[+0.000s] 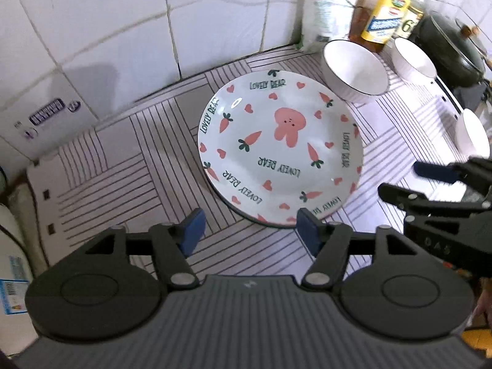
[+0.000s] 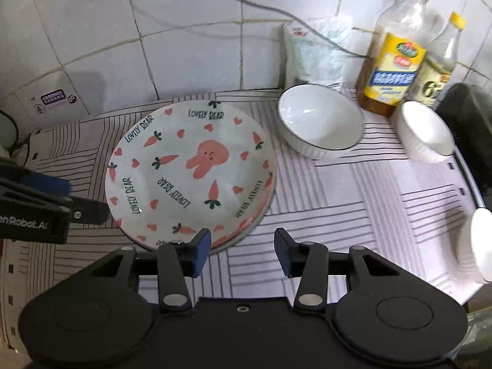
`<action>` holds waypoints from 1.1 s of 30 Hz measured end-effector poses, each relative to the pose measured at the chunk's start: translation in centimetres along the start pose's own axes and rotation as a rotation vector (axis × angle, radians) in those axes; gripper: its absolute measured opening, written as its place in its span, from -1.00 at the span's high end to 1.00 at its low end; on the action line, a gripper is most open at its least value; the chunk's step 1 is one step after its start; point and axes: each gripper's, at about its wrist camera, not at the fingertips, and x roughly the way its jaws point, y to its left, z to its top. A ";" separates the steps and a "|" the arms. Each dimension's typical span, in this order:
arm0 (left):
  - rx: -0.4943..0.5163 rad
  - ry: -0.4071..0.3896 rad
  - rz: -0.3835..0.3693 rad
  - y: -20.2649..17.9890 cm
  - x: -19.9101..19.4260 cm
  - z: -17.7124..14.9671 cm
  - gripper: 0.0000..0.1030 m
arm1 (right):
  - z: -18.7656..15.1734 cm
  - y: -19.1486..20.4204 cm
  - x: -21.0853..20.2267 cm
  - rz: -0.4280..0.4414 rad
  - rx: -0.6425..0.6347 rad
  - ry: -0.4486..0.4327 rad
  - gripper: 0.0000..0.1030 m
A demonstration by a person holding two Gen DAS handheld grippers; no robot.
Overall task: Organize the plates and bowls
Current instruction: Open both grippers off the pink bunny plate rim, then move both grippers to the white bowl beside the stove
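The plate (image 2: 190, 172) is showing white with a pink rabbit at its centre, scattered pink hearts, pink carrots with dark green tops, and dark "LOVELY BEAR" lettering. Behind and to the right of the plate, two bowls (image 2: 319, 120) (image 2: 426, 130) are reading plain white with thin dark rims and ribbed outsides, beside a bottle (image 2: 392, 61) wearing a yellow label with a blue band. Under the plate, the mat (image 2: 353, 200) is showing white with blocks of thin dark stripes, and both grippers are showing black with blue pads (image 1: 192, 230) (image 2: 201, 250).

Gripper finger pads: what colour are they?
Blue pads on black fingers, clearest in the right wrist view.
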 end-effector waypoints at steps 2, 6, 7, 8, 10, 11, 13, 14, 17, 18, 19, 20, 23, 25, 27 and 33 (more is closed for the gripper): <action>0.009 0.003 -0.023 -0.2 -1.1 -0.2 -0.36 | -0.4 -0.2 -1.3 -0.026 -0.007 -0.021 -0.22; 0.003 -0.047 -0.069 -1.0 -4.1 -1.1 -0.48 | -1.0 -0.9 -3.5 -0.068 -0.015 -0.047 -0.22; 0.007 -0.057 -0.072 -1.3 -4.8 -1.3 -0.53 | -1.2 -1.1 -4.1 -0.077 -0.014 -0.049 -0.22; 0.014 -0.067 -0.072 -1.7 -5.6 -1.5 -0.54 | -1.3 -1.3 -4.7 -0.079 -0.014 -0.053 -0.22; 0.033 -0.081 -0.064 -2.7 -6.8 -2.0 -0.57 | -1.7 -1.6 -6.0 -0.075 -0.011 -0.063 -0.22; 0.045 -0.086 -0.060 -3.2 -7.4 -2.2 -0.63 | -1.9 -1.7 -6.7 -0.074 -0.012 -0.068 -0.22; 0.062 -0.098 -0.049 -4.2 -8.2 -2.5 -0.86 | -2.3 -1.9 -7.9 -0.078 -0.022 -0.080 -0.24; 0.071 -0.105 -0.044 -4.7 -8.6 -2.7 -0.86 | -2.5 -2.0 -8.5 -0.081 -0.030 -0.085 -0.25; 0.102 -0.099 -0.025 -6.2 -9.3 -3.0 -0.88 | -2.8 -2.6 -9.9 -0.094 -0.048 -0.101 -0.45; 0.108 -0.093 -0.016 -6.7 -9.4 -3.0 -0.89 | -2.9 -2.9 -10.4 -0.099 -0.051 -0.108 -0.45; 0.112 -0.089 -0.008 -7.2 -9.5 -3.0 -0.89 | -3.0 -3.3 -10.8 -0.097 -0.051 -0.110 -0.46; 0.113 -0.085 0.002 -7.7 -9.6 -2.9 -0.89 | -3.2 -3.6 -11.3 -0.094 -0.046 -0.110 -0.46; 0.112 -0.082 0.006 -9.2 -10.2 -2.6 -0.89 | -3.6 -5.0 -12.5 -0.093 -0.047 -0.113 -0.59; 0.124 -0.073 0.010 -10.5 -10.4 -2.2 -0.89 | -4.0 -6.2 -13.2 -0.089 -0.049 -0.131 -0.79; 0.136 -0.078 0.025 -12.0 -10.6 -1.9 -0.89 | -4.4 -7.8 -13.9 -0.079 -0.053 -0.163 -0.79; 0.143 -0.074 0.054 -16.9 -9.3 -0.2 -0.89 | -6.3 -13.7 -14.8 -0.090 -0.077 -0.261 -0.82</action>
